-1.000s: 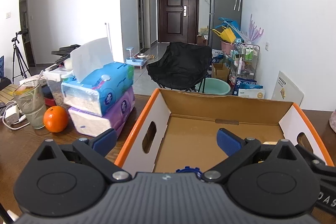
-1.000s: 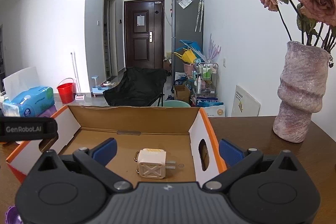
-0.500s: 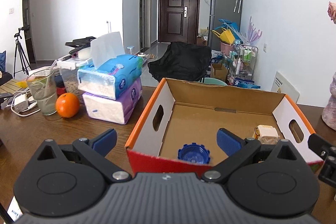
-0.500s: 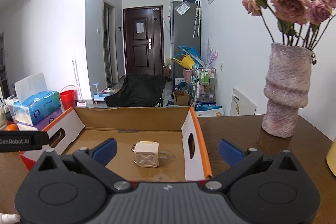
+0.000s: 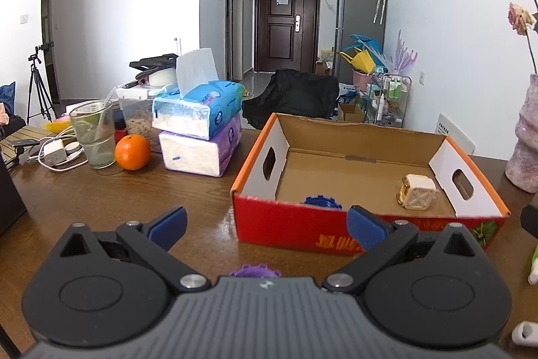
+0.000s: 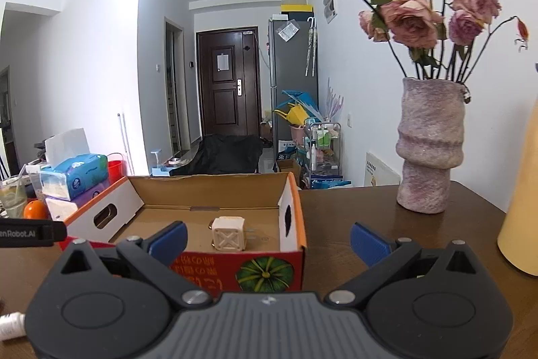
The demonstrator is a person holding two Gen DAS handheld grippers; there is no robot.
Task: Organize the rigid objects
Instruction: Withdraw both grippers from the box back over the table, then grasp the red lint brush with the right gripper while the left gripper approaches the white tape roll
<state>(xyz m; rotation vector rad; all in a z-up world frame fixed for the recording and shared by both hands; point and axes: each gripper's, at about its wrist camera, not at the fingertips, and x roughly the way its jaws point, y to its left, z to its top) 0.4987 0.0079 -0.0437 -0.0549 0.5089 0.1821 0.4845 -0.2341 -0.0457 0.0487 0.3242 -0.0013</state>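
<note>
An open cardboard box (image 5: 366, 226) with a red front and orange rims stands on the brown table; it also shows in the right wrist view (image 6: 269, 268). Inside lie a blue toothed cap (image 5: 322, 201) and a cream cube-shaped plug (image 5: 418, 191), which the right wrist view (image 6: 229, 232) shows too. A purple toothed cap (image 5: 254, 271) lies on the table just before my left gripper (image 5: 265, 226), which is open and empty in front of the box. My right gripper (image 6: 267, 238) is open and empty near the box's right front corner.
Two stacked tissue packs (image 5: 200, 132), an orange (image 5: 132, 152), a glass (image 5: 93, 133) and chargers sit at the left. A pink vase of dried roses (image 6: 428, 153) stands at the right, a yellow object (image 6: 521, 207) beside it. Small white items (image 5: 524, 332) lie at the front right.
Both grippers have pulled back from over the box toward the table's near side. The blue cap now lies inside the box and the box's red front has come into view.
</note>
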